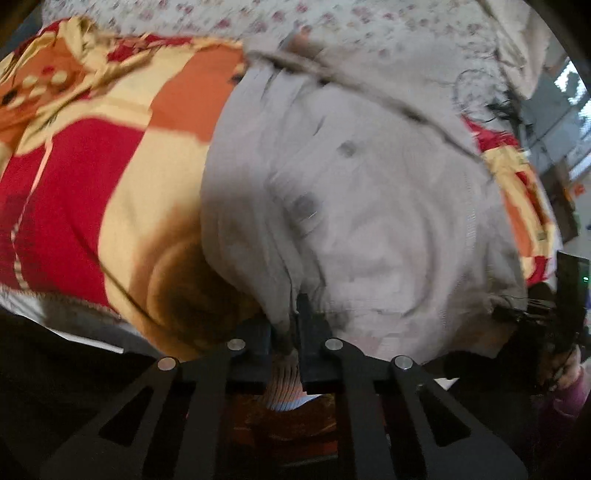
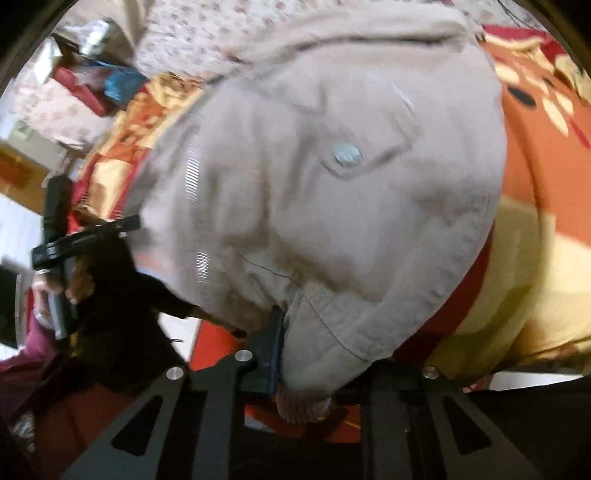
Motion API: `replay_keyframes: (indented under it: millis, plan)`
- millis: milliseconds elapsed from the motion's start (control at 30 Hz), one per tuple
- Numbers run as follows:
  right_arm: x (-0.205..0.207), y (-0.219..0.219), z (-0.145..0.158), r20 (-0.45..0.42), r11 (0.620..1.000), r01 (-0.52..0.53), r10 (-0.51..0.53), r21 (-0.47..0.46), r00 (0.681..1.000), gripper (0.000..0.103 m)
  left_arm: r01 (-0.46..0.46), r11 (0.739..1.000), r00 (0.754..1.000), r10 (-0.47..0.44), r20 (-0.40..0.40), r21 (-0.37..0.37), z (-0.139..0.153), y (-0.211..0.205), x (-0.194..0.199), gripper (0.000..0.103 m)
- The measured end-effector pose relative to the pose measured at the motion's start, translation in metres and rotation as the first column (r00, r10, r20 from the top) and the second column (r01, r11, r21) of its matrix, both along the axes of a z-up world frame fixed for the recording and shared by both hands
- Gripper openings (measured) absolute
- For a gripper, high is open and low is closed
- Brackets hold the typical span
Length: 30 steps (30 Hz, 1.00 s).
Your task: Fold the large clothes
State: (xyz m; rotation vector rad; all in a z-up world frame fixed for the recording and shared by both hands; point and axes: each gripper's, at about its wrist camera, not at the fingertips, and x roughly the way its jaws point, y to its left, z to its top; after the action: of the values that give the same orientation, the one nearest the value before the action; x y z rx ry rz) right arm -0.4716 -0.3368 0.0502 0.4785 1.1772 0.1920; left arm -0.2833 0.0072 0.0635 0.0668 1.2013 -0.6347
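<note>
A large beige jacket point(image 1: 369, 206) with snap buttons and a zipper lies spread on a red, orange and cream blanket point(image 1: 92, 177). My left gripper point(image 1: 286, 325) is shut on the jacket's near hem, the cloth bunched between its black fingers. In the right wrist view the same jacket point(image 2: 332, 192) fills the frame, with a metal snap on a pocket flap. My right gripper point(image 2: 295, 354) is shut on the jacket's hem; cloth drapes over and hides its right finger. The left gripper point(image 2: 85, 236) shows at the left of that view.
A cream floral sheet point(image 1: 332, 26) lies beyond the jacket. The blanket point(image 2: 546, 184) extends to the right. Boxes and clutter point(image 2: 92, 85) stand at the far left of the right wrist view. The person's hand point(image 2: 55, 291) holds the left gripper's handle.
</note>
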Motion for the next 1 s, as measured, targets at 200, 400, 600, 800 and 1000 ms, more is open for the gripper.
replay_keyframes:
  millis: [200, 400, 600, 800, 1000]
  plan:
    - [-0.001, -0.037, 0.052, 0.173, 0.985, 0.047, -0.077, 0.169, 0.982, 0.011, 0.005, 0.986, 0.999, 0.002, 0.042, -0.165, 0.061, 0.005, 0.028, 0.006]
    - [0.028, -0.078, 0.096, 0.319, 0.962, 0.107, -0.187, 0.252, 0.929, 0.010, -0.023, 0.969, 0.994, 0.050, 0.102, -0.246, 0.100, -0.017, 0.085, 0.006]
    - [0.090, -0.140, 0.125, 0.387, 0.937, 0.228, -0.321, 0.266, 0.865, 0.010, -0.081, 0.965, 0.983, 0.118, 0.139, -0.250, 0.116, -0.066, 0.167, 0.006]
    - [0.183, -0.210, 0.087, 0.281, 0.875, 0.386, -0.465, 0.292, 0.840, 0.013, -0.180, 0.958, 0.976, 0.203, 0.085, -0.225, 0.082, -0.126, 0.253, 0.011]
    - [0.186, -0.242, 0.070, 0.319, 0.831, 0.504, -0.555, 0.235, 0.768, 0.058, -0.234, 0.938, 0.965, 0.257, 0.057, -0.255, 0.065, -0.119, 0.290, 0.074]
